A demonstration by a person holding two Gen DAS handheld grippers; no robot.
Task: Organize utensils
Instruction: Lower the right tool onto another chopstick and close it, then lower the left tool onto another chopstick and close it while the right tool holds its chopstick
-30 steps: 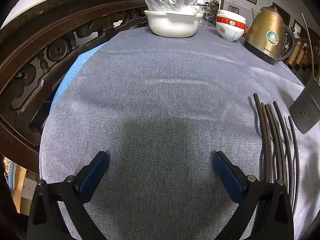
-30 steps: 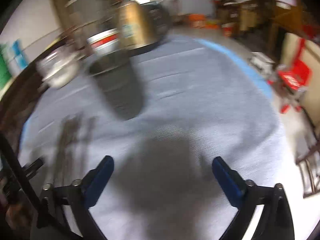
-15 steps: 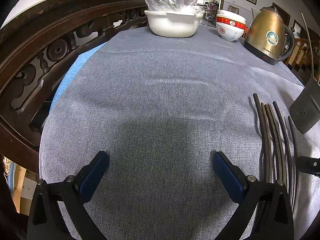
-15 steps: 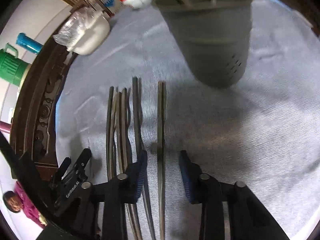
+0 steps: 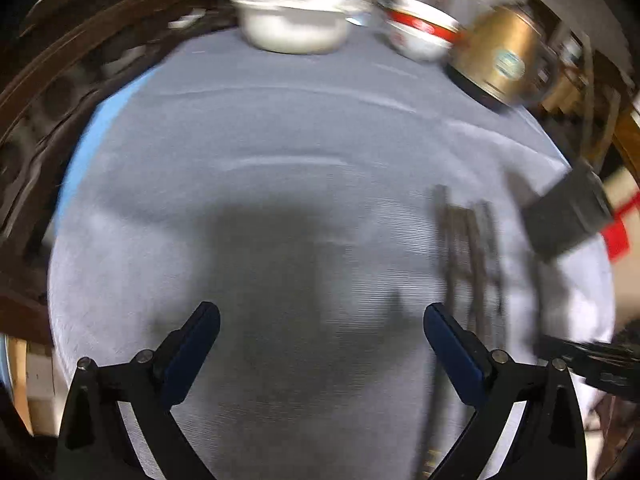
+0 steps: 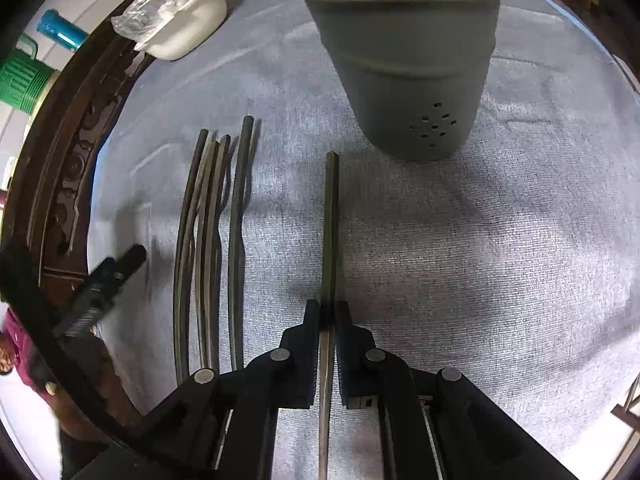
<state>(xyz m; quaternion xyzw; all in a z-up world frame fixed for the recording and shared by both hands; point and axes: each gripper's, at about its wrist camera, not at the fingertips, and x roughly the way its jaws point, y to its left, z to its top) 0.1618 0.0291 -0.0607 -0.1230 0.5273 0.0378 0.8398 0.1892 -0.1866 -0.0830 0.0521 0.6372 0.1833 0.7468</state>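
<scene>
In the right wrist view my right gripper (image 6: 328, 314) is shut on a single dark chopstick (image 6: 331, 224) that points toward the grey utensil holder (image 6: 412, 68), which stands upright just beyond its tip and holds some sticks. Several more dark chopsticks (image 6: 212, 240) lie side by side on the grey cloth to the left. In the blurred left wrist view my left gripper (image 5: 320, 340) is open and empty above the cloth; the chopsticks (image 5: 472, 248) lie to its right, with the holder (image 5: 564, 216) beyond them.
A white bowl with a plastic bag (image 5: 296, 28), a red-banded bowl (image 5: 420, 36) and a gold kettle (image 5: 500, 64) stand at the table's far edge. A dark carved wooden chair back (image 6: 64, 168) borders the table's left side. The left gripper shows in the right wrist view (image 6: 104, 280).
My right gripper has closed on the single chopstick it was straddling. My left gripper is now moving, blurring its view, and has shifted toward the chopsticks on its right.
</scene>
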